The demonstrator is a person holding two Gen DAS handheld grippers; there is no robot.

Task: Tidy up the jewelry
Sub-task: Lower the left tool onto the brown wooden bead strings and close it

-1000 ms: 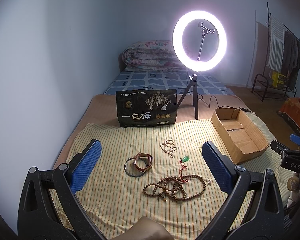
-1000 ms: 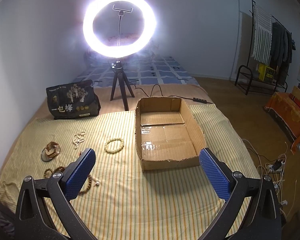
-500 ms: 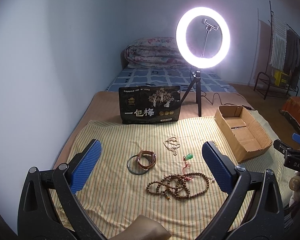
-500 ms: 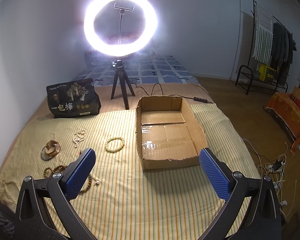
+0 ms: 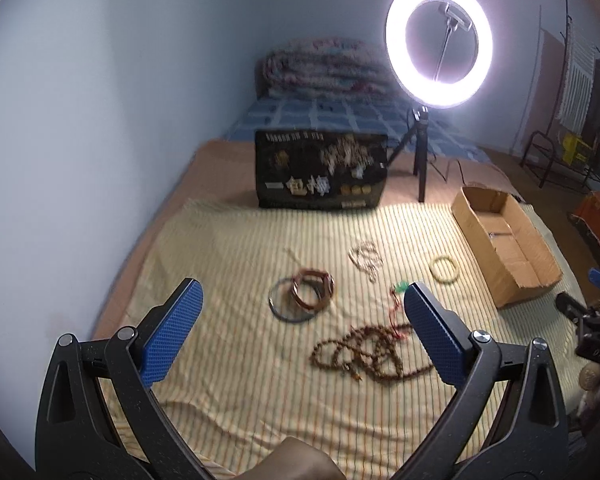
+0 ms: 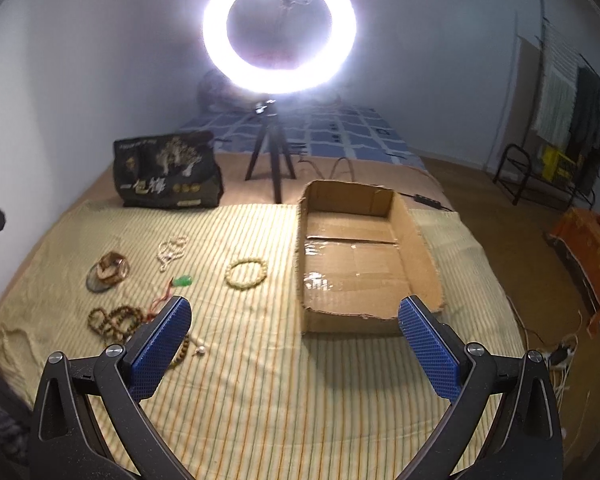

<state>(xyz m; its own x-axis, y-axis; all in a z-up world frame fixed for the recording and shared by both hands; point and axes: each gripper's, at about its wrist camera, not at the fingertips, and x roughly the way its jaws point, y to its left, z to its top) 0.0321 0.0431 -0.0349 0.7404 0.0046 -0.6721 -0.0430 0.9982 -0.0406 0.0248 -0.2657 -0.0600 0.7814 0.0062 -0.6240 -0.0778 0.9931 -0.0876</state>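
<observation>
Left hand-held gripper (image 5: 300,328) spread wide, right hand-held gripper (image 6: 294,344) likewise, both empty

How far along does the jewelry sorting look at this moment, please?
Nothing looks done: the cardboard box holds no jewelry. Both the left gripper and right gripper are open and empty. The yellow bead bracelet, brown bead necklace, white necklace, green pendant and bangles remain on the striped cloth.

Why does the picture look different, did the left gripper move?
Yes. The left gripper has swung left and forward: the fixed cardboard box and ring light sit further right than before, the jewelry looks nearer, and the view is blurred.
</observation>
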